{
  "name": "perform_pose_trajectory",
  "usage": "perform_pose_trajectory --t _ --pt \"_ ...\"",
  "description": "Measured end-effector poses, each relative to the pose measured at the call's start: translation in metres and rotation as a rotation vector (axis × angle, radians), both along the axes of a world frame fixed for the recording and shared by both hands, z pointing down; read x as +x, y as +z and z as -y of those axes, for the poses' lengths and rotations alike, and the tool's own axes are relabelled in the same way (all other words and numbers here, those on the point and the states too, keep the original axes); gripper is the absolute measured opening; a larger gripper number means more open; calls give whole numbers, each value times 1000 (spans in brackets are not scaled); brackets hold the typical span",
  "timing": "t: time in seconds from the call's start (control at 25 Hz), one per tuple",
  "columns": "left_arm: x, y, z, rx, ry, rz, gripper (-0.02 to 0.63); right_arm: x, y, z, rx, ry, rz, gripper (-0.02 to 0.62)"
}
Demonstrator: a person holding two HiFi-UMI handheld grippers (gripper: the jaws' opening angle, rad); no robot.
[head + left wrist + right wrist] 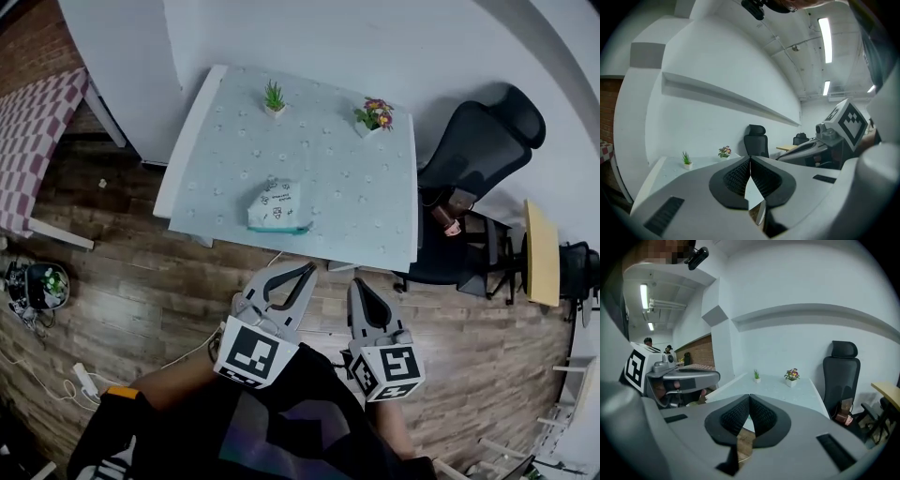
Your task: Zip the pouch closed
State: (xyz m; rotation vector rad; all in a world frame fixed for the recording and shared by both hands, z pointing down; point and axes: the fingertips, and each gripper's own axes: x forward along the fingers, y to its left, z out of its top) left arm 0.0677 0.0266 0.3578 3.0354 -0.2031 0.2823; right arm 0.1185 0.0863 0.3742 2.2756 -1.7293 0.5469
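Pouch (278, 206) is lying flat on the worktop (375, 225), left of centre and close to the near edge, with a teal strip running along the side facing me. I'm reading that strip as the zip edge, but it's too small here to tell how far it's open or where the slider is sitting. Nothing is touching the pouch. The green plant (273, 97) and the flowering plant (375, 114) are standing at the far side, well apart from it, and the office chair (478, 159) is sitting off the worktop's right edge. Both claws are hanging over the wood floor (141, 281), short of the worktop. The left claw (302, 277) is showing its tips meeting with nothing between them, and the right claw (358, 284) is likewise closed and empty. I'm judging this as the approach step, with zipping not yet started. For the next move I'm planning to carry both claws over the near edge and open them. One is going to be pinning the pouch at the zip's end, the other pinching the slider tab. I'm needing a closer look at the slider first, and I'm expecting the light pouch to slide if it isn't pinned.
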Motion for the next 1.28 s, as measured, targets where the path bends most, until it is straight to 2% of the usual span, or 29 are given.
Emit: perform_pose_trajectory --t 0.16,0.28,0.52,0.64,0.84,1.08,1.28 --pt "-3 3 32 -17 -21 -28 11 -9 6 38 -84 -67 -50 15" --pt "-13 13 58 21 -41 -10 11 -13 16 64 -129 -113 -90 17" --pt "-39 25 96 -20 -155 -4 11 -5 35 97 -223 -226 -222 17" --pt "-44 29 107 -18 -195 8 11 2 37 112 -235 -263 -259 17" --pt "-41 37 122 -6 -275 29 11 18 46 132 -223 -323 -254 17" --pt "-18 43 136 8 -395 67 11 39 58 149 -220 -531 -298 17" --pt "13 61 128 0 -477 130 11 51 89 148 -268 -792 -338 18"
